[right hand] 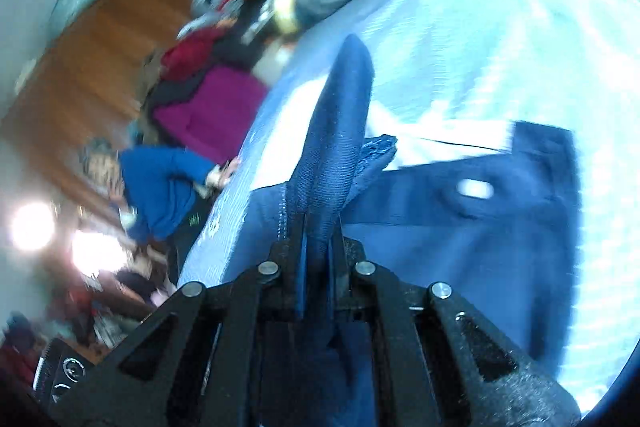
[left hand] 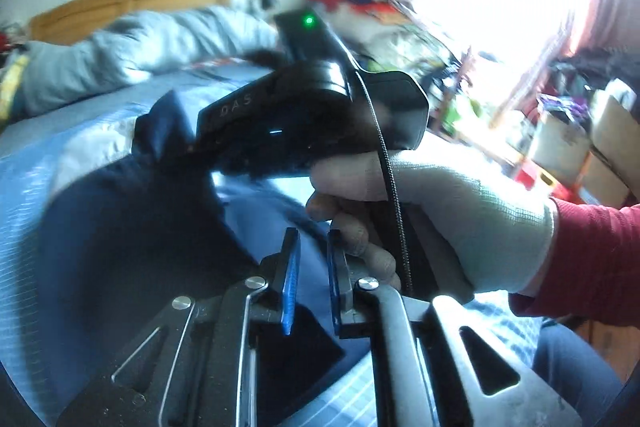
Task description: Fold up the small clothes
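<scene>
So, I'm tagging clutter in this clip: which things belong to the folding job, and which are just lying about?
In the job:
- navy garment
- right hand-held gripper, shut on a fold of it
- left hand-held gripper, open, empty

Lying about:
- grey bedding
- magenta cloth
- blue top
- boxes

Garment (right hand: 460,211): I see dark navy cloth, with a small white patch.
Bedsheet (right hand: 500,39): pale blue, fine white stripes.
Glove (left hand: 472,211): light grey knit.
Sleeve (left hand: 592,259): red.
My gripper pads (left hand: 291,283): bright blue on black frames.
Headboard (left hand: 132,3): honey-coloured wood.
</scene>
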`<state>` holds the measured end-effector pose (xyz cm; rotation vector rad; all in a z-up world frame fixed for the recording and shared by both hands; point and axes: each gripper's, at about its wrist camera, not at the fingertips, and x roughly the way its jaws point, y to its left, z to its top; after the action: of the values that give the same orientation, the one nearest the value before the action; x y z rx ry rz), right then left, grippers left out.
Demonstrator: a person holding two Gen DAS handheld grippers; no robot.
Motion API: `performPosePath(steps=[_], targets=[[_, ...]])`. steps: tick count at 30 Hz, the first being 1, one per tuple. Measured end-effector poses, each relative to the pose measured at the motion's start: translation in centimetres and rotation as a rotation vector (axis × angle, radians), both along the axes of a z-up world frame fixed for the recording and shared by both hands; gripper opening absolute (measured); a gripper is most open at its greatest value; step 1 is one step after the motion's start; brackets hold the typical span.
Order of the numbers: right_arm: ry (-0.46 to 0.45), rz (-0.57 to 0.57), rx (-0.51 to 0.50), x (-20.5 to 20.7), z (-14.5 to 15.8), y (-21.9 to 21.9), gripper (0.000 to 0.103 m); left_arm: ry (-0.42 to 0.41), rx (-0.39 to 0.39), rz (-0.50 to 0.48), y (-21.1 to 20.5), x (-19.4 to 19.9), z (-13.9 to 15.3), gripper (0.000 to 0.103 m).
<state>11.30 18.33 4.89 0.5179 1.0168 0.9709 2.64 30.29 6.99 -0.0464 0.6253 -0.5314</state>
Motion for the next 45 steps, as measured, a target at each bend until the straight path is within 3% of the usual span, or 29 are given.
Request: performPosePath(steps=[4, 9, 17, 20, 21, 23, 25, 26, 30, 31, 34, 37, 44, 45], targets=[[0.064, -0.073, 0.058, 1.6, -2.3, -4.1, 0.007, 0.044, -0.007, -0.058, -3.6, 2.4, -1.0, 0.01], [0.122, -0.081, 0.021, 3.6, -5.1, -5.7, 0.007, 0.143, -0.017, -0.077, -6.4, 5.0, -3.4, 0.01], [0.118, -0.074, 0.008, 4.4, -5.9, -7.0, 0.007, 0.226, -0.017, -0.081, -9.1, 6.4, -8.1, 0.01], [0.126, -0.065, -0.014, 4.3, -6.4, -7.2, 0.007, 0.249, -0.016, -0.084, -9.0, 6.6, -8.9, 0.014], [0.139, -0.052, -0.019, 4.4, -6.5, -7.3, 0.012, 0.25, -0.004, -0.092, -8.9, 6.2, -8.8, 0.018], [0.137, -0.049, -0.007, 3.8, -5.2, -8.1, 0.013, 0.24, 0.024, -0.117, -8.5, 4.4, -7.8, 0.025], [0.064, -0.027, -0.001, 1.9, -2.6, -9.1, 0.021, 0.212, 0.037, -0.136, -7.0, 1.0, -6.1, 0.035], [0.03, -0.02, -0.009, 0.9, -1.5, -9.7, 0.031, 0.203, 0.038, -0.134, -6.1, -0.6, -5.4, 0.04], [-0.039, -0.012, -0.065, -4.0, 0.9, -11.3, 0.058, 0.198, 0.053, -0.033, -0.8, -7.0, -3.7, 0.042], [-0.044, -0.012, -0.088, -5.2, 0.9, -11.3, 0.06, 0.204, 0.063, 0.011, 0.5, -8.0, -3.8, 0.042], [-0.024, 0.022, -0.148, -7.9, -0.7, -10.5, 0.061, 0.239, 0.043, 0.178, 5.3, -9.9, -4.5, 0.042], [0.02, 0.03, -0.178, -9.0, -2.9, -9.6, 0.061, 0.247, 0.044, 0.273, 7.7, -10.1, -5.2, 0.042], [0.076, 0.054, -0.147, -9.1, -4.7, -7.9, 0.059, 0.213, 0.146, 0.325, 7.4, -6.4, -6.8, 0.042], [0.084, 0.058, -0.14, -9.1, -4.9, -7.6, 0.054, 0.224, 0.144, 0.332, 7.5, -5.7, -7.2, 0.042]])
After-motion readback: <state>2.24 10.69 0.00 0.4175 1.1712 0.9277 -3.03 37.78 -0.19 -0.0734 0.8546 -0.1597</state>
